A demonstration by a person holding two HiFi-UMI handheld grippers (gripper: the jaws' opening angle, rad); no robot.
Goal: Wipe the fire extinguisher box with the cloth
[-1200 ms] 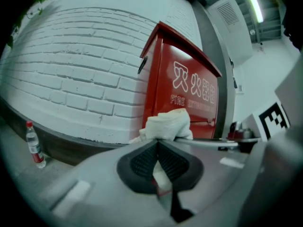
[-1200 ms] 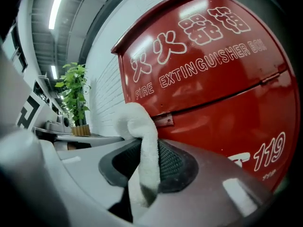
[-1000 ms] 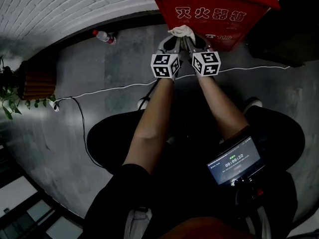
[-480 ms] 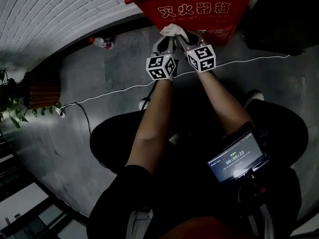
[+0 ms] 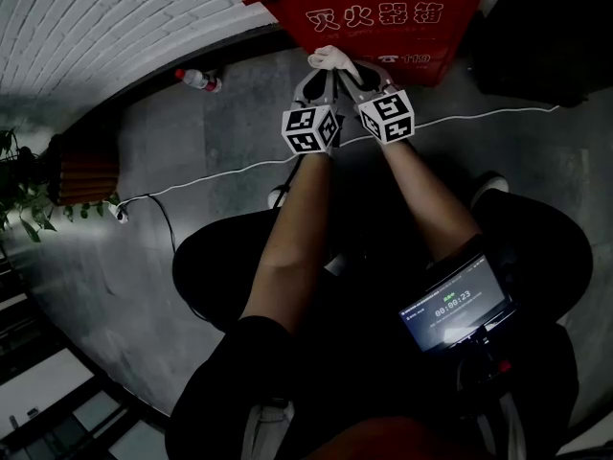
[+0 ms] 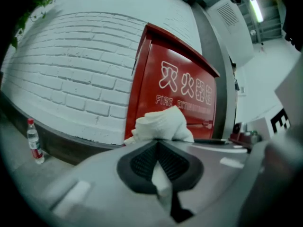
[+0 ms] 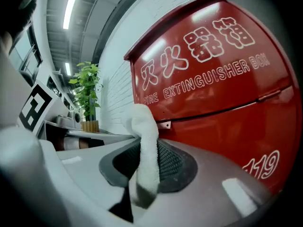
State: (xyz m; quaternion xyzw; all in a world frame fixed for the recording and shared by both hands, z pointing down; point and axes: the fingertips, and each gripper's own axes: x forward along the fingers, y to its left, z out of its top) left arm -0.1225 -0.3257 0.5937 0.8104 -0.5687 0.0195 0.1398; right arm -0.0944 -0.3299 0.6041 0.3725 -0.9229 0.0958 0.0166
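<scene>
At the far left, a plastic bottle [image 5: 196,78] stands on the floor at the foot of the white brick wall [image 5: 115,17], well apart from the work. The left gripper [image 5: 323,77] has its jaws closed on the white cloth [image 5: 331,58]; its own view shows a fold running down between the pads. Just beside it, the right gripper [image 5: 358,75] is clamped on the same cloth, so the bunch sits at both tips. The red fire extinguisher box [image 5: 383,17] stands directly ahead, and the cloth is at the lower part of its front face. I cannot tell if it really touches the metal.

In my judgement, wiping the front is the step in hand. To do it well, both grippers should move as one, so the cloth is not pulled apart or dropped. The soft bunch, not the hard tips, should press on the paint, lightly and evenly, in overlapping passes. The small metal tab [image 7: 164,125] on the seam may catch the fabric, so it is better to pass it slowly.
</scene>
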